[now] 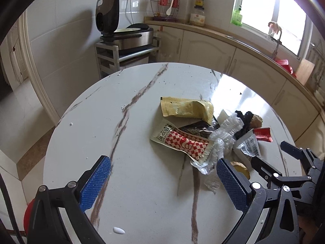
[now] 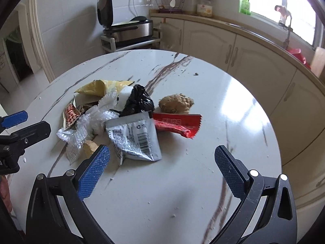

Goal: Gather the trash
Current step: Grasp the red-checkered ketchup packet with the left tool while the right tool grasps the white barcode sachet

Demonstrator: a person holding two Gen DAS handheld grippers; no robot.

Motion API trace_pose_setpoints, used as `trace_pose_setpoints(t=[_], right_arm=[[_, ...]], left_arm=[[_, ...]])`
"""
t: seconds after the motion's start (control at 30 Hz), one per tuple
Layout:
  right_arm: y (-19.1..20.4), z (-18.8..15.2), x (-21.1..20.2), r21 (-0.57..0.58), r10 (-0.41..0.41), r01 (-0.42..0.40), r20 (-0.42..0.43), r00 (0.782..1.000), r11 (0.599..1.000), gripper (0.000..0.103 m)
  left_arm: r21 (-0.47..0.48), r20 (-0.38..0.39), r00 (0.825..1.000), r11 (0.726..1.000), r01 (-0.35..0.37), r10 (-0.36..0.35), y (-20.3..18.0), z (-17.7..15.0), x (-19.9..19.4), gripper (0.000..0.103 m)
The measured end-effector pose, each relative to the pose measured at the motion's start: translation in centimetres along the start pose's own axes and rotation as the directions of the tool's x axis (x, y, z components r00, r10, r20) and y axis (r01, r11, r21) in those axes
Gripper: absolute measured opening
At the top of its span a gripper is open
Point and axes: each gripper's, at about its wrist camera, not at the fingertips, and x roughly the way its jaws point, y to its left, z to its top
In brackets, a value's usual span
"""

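Note:
A pile of trash lies on the round marble table [image 1: 142, 93]: a yellow pouch [image 1: 186, 107], a red-checked wrapper [image 1: 182, 142], clear crumpled plastic [image 1: 223, 136], a black bag [image 2: 138, 101], a silver sachet [image 2: 134, 136], a red wrapper [image 2: 176, 125] and a brown lump [image 2: 175, 102]. My left gripper [image 1: 163, 180] is open and empty, just short of the pile. My right gripper [image 2: 162, 166] is open and empty, with the silver sachet close ahead of its left finger. The right gripper also shows in the left wrist view [image 1: 270, 158].
A small brown scrap [image 1: 241, 167] lies by my left gripper's right finger. Crumbs dot the table. Behind stand a cart with an open cooker [image 1: 126, 34], cream cabinets [image 1: 209, 48], a sink counter and a window.

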Motion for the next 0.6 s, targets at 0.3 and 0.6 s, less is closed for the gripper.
trace_pose_setpoints(t=[0.3, 0.6], right_arm=[[0.1, 0.7, 1.8, -0.026, 0.048, -0.05, -0.07, 0.996, 0.998, 0.05], [-1.7, 0.4, 0.9, 0.024, 0.114, -0.113, -0.058, 0.992, 0.993, 0.008]], left_arm=[[-0.052, -0.083, 0.996, 0.998, 0.026, -0.03, 1.5, 4.1, 4.1, 0.102], [-0.08, -0.175, 0.985, 0.997, -0.012, -0.002, -0.3, 7.8, 9.9, 0.1]])
